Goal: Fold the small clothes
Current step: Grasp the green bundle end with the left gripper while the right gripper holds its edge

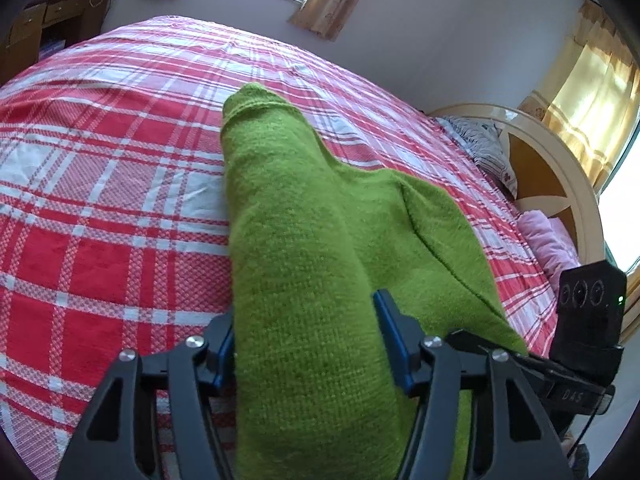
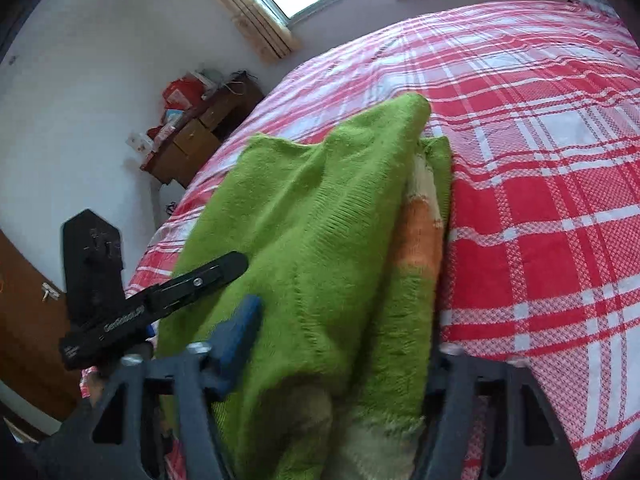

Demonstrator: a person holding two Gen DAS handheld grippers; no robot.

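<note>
Where the green knitted garment [image 1: 304,248] runs out across the red-and-white checked bedspread [image 1: 100,200], it sits in a long fold, its far end flat on the bed and its near end bunched between the blue pads of the left gripper [image 1: 312,344]. The 2 fingers stand well apart with thick cloth filling the gap and touching both pads, so the jaws look held partly open by the bulk; whether they squeeze it firmly I cannot tell.

From the right wrist view the same garment [image 2: 320,220] lies heaped in folds, an orange and cream patch [image 2: 418,236] showing along its right edge. It passes between the fingers of the right gripper [image 2: 332,356]; the left blue pad [image 2: 240,328] rests against the knit, while the other finger is hidden under cloth, so I cannot tell the grip.

The left gripper [image 2: 156,304] appears at the garment's left edge. A wooden dresser [image 2: 200,132] stands by the wall.
</note>
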